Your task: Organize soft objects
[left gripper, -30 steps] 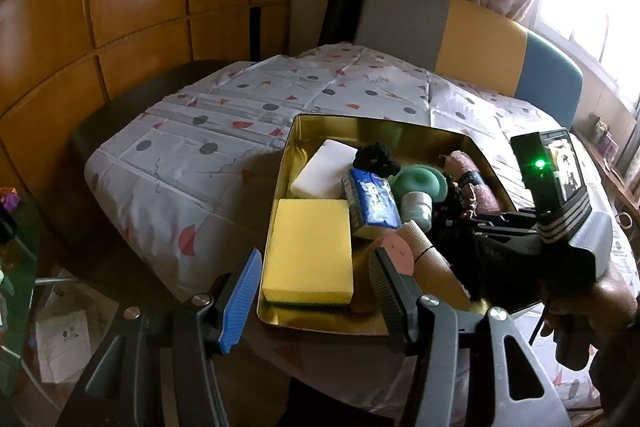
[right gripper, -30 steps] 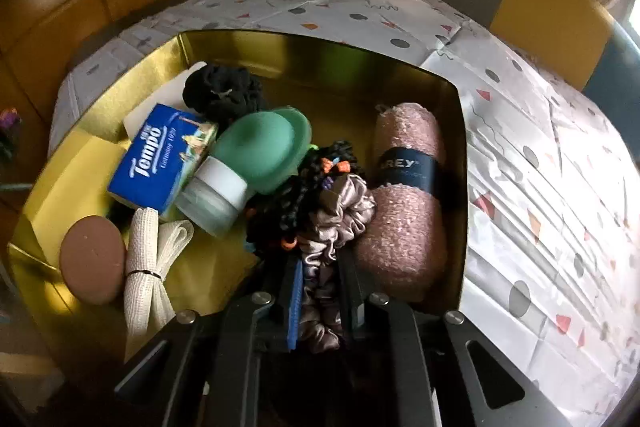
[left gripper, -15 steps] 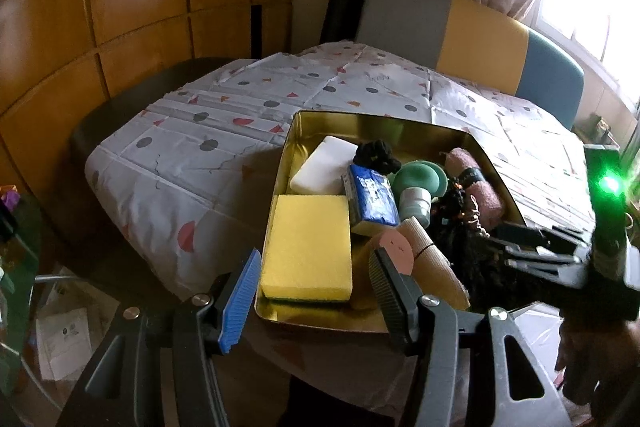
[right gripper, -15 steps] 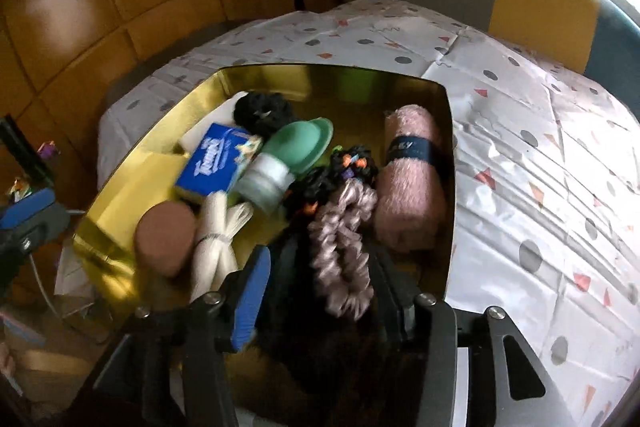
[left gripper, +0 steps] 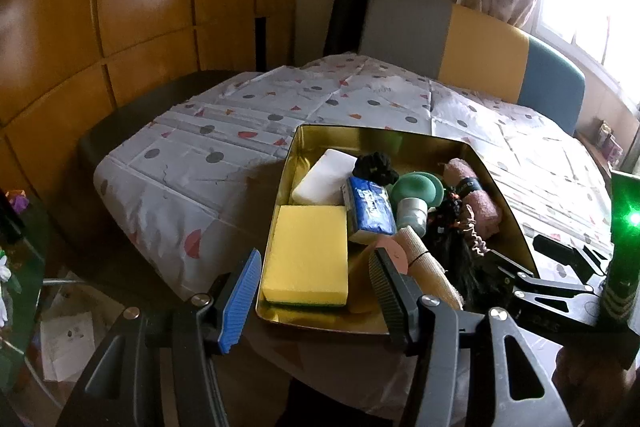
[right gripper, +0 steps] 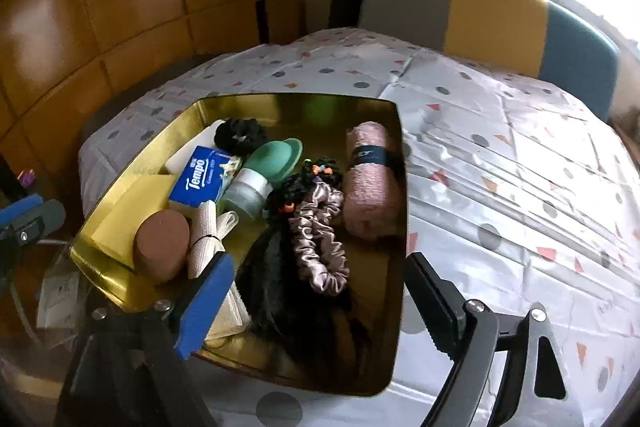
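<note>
- Lying released in the gold tray (right gripper: 384, 367): pink satin scrunchie (right gripper: 320, 247), draped over a dark hairpiece (right gripper: 280, 291), long axis running away from the camera, straight ahead between the jaws but untouched.
- Having just been opening: right gripper (right gripper: 320, 311), jaws now spread wide with nothing pinched, blue pad left, black pad right.
- Sitting nearer the scrunchie than the other hand, tilted steeply downward over the tray's near right corner.
- Hovering beside the tray's near left edge: left gripper (left gripper: 316, 291), jaws partly open and empty, yellow sponge (left gripper: 306, 259) ahead between them.
- Resting on the patterned tabletop (right gripper: 500, 147): tray and contents.
</note>
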Available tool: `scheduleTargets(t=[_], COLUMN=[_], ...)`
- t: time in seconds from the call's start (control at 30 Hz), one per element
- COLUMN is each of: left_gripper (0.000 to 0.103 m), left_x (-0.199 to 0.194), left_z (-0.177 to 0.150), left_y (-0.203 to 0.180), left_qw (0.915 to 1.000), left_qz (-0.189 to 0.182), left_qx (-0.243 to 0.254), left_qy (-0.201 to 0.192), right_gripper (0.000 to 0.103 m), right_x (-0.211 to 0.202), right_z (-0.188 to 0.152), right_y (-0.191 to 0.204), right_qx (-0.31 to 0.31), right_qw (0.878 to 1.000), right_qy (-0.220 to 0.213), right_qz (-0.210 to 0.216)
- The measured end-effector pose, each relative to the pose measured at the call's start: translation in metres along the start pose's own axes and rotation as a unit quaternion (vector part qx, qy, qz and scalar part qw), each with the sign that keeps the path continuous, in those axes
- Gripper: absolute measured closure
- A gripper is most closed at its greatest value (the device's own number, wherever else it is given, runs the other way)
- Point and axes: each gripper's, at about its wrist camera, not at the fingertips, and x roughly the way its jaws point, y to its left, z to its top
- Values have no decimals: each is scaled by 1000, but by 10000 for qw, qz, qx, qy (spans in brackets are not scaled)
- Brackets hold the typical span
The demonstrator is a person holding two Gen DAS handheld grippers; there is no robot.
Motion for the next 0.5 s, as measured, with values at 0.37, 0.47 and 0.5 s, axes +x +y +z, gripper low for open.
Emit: scheduleTargets(t=[0.37, 0.47, 0.5], left_gripper=[46, 44, 44], left_x=[-13, -18, -20], left_z=[-4, -5, -5], left_y=[-10, -13, -13], left_qw=[9998, 9996, 9995], left_qz=[73, 124, 132], left_qx=[9, -44, -69], left_qy=[-183, -260, -284], right_gripper=[0, 0, 0], right_x=[-37, -47, -50], right_z=[-11, -13, -13], right_y=[2, 2, 2], right_qx=[243, 294, 317], right_qw=[9974, 9968, 9965], right_qy=[-401, -490, -528], right_qz=[-549, -563, -560])
